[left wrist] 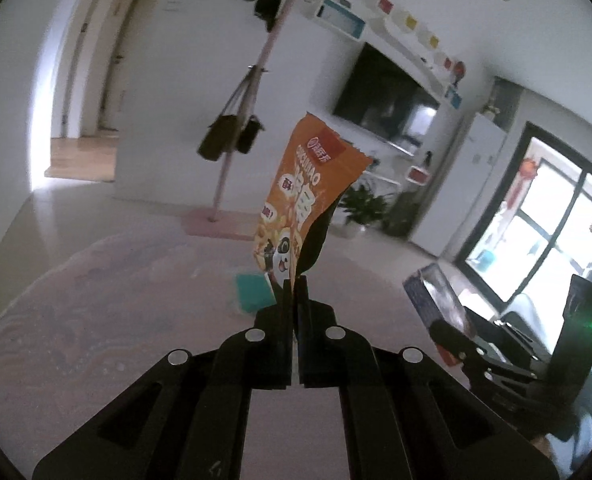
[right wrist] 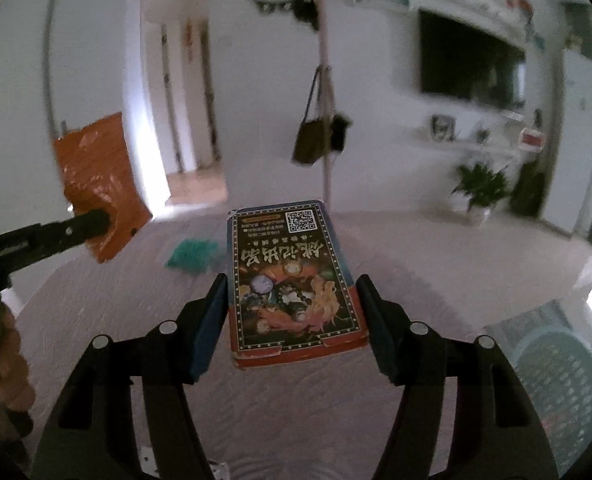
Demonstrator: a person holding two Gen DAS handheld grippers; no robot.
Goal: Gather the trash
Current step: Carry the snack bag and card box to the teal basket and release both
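The left claw (left wrist: 295, 280) is clenched on the bottom edge of an orange snack wrapper (left wrist: 300, 200), held upright in the air above the pink rug (left wrist: 95, 300). The right claw (right wrist: 291, 300) grips a flat printed box (right wrist: 291, 280) across its sides. A teal scrap (right wrist: 193, 256) lies on the rug. Likely best: keep both grips firm and level while carrying toward the green basket (right wrist: 556, 380), since the thin wrapper could slip.

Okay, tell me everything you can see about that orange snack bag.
The orange snack bag is a crinkly, foil-like wrapper printed with a red logo patch, white lettering and a cartoon panda among snack pieces. It looks empty and flattened, with a crimped top edge and a dark inner side showing where it folds. It stands upright in the air above the rug, its lower edge pinched in the shut left tool. Nothing else touches it.
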